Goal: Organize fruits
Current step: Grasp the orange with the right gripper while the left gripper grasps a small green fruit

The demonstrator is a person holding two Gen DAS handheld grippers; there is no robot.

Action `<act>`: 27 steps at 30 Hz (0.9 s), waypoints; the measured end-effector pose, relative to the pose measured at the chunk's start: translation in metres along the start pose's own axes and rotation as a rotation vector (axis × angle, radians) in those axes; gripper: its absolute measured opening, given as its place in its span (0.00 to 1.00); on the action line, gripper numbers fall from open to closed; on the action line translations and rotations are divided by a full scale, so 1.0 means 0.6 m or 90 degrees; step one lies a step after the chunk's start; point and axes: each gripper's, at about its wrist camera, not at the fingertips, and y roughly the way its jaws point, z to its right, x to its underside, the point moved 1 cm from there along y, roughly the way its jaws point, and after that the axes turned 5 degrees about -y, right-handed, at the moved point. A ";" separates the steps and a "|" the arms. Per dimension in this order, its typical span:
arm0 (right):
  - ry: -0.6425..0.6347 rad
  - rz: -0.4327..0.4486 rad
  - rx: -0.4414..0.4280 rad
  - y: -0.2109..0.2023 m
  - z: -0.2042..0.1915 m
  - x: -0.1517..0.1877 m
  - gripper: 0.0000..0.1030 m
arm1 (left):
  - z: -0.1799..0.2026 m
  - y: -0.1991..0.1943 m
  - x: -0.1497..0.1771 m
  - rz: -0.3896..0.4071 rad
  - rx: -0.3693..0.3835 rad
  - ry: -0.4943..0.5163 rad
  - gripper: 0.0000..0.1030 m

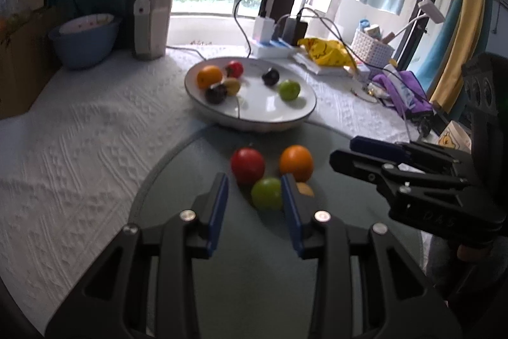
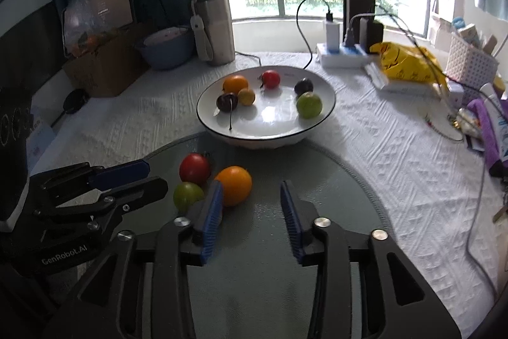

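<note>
Left claw (image 1: 254,205): blue ribbed pads spread apart, empty – the small round green fruit (image 1: 266,193) sits just ahead between the tips, near the right pad.
Right claw (image 2: 250,205): parted wide, holding nothing; its left pad (image 2: 212,212) lies just beside the smooth orange fruit (image 2: 234,185).
Loose fruit: a glossy red tomato-like fruit (image 1: 247,165), the orange one and the green one cluster close together on the round frosted glass mat (image 2: 317,180); a small yellowish piece (image 1: 305,189) peeks out behind the left claw's right pad.
Bowl: wide shallow white ceramic bowl with a dark rim (image 2: 330,113) stands just past the mat's far edge, holding an orange fruit (image 2: 235,84), a red one (image 2: 270,78), two dark plums (image 2: 227,101), a small yellow fruit (image 2: 246,96) and a green one (image 2: 309,105).
Tabletop: white embossed cloth (image 2: 365,142) with diamond patterning.
Open room: bare glass in front of the right claw; bare cloth left of the mat – clutter and cables crowd the right edge.
</note>
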 end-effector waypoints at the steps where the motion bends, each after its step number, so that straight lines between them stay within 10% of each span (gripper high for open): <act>1: 0.001 -0.004 -0.004 0.007 -0.001 0.000 0.40 | -0.002 0.004 0.000 -0.003 -0.001 -0.002 0.35; 27: 0.035 -0.041 -0.109 0.054 0.013 -0.004 0.31 | 0.009 0.039 -0.001 -0.055 0.028 -0.026 0.35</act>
